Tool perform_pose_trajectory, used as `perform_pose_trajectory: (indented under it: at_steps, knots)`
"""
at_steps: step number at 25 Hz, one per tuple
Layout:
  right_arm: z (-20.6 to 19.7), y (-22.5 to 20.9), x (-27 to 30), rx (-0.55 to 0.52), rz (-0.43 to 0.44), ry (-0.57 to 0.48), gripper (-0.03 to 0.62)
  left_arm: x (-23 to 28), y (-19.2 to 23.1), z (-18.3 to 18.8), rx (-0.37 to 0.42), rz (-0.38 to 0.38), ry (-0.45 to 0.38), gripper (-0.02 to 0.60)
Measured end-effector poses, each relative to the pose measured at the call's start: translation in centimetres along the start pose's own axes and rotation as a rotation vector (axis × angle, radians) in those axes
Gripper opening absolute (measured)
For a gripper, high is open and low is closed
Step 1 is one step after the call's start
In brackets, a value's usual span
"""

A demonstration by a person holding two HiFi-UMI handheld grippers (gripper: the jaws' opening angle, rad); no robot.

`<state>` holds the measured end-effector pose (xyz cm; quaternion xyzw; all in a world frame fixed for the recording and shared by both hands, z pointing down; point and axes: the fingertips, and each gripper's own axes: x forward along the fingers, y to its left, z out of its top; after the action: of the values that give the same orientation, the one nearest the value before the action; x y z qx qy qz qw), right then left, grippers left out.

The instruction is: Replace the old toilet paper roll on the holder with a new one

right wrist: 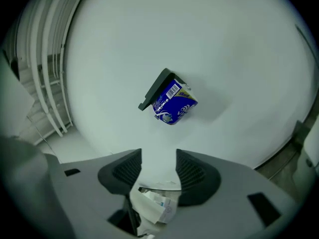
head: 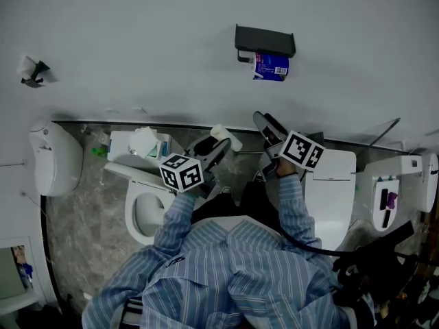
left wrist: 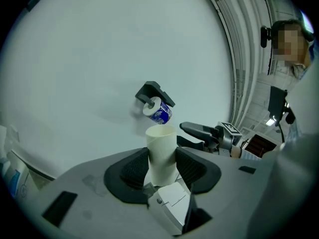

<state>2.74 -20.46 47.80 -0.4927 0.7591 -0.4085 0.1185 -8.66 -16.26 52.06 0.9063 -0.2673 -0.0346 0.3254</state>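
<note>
Striped sleeves [head: 226,273] fill six o'clock. At ten o'clock from them, the left gripper [head: 218,148] pinches a bare cardboard tube [left wrist: 161,153] upright between its pads. The right gripper [right wrist: 159,154] has its jaws moderately apart, with nothing between them. At twelve o'clock the blue-wrapped new roll [head: 271,66] hangs tilted under the black holder [head: 265,40]. Sitting askew, it could slide off if nudged.
</note>
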Motion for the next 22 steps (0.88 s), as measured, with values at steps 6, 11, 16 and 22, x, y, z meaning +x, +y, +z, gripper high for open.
perform_pose_trajectory:
  at_steps: [6, 11, 16, 22]
  knots:
    - [-3.1, -0.1, -2.6, -0.111, -0.135, 0.052, 0.059, -1.2, -0.7, -1.1, -0.016, -0.036, 0.013, 0.173]
    - [-5.7, -0.6, -5.2, -0.131, -0.185, 0.109, 0.040, -1.2, -2.4, -2.5, -0.027, -0.074, 0.020, 0.173]
    - [-8.1, -0.9, -6.0, -0.150, -0.157, 0.166, 0.029, -2.5, -3.4, -2.4, -0.020, -0.034, -0.015, 0.172]
    - [-10.3, -1.7, -11.1, -0.161, -0.154, 0.235, 0.023, -3.7, -7.2, -4.8, -0.025, 0.022, -0.049, 0.173]
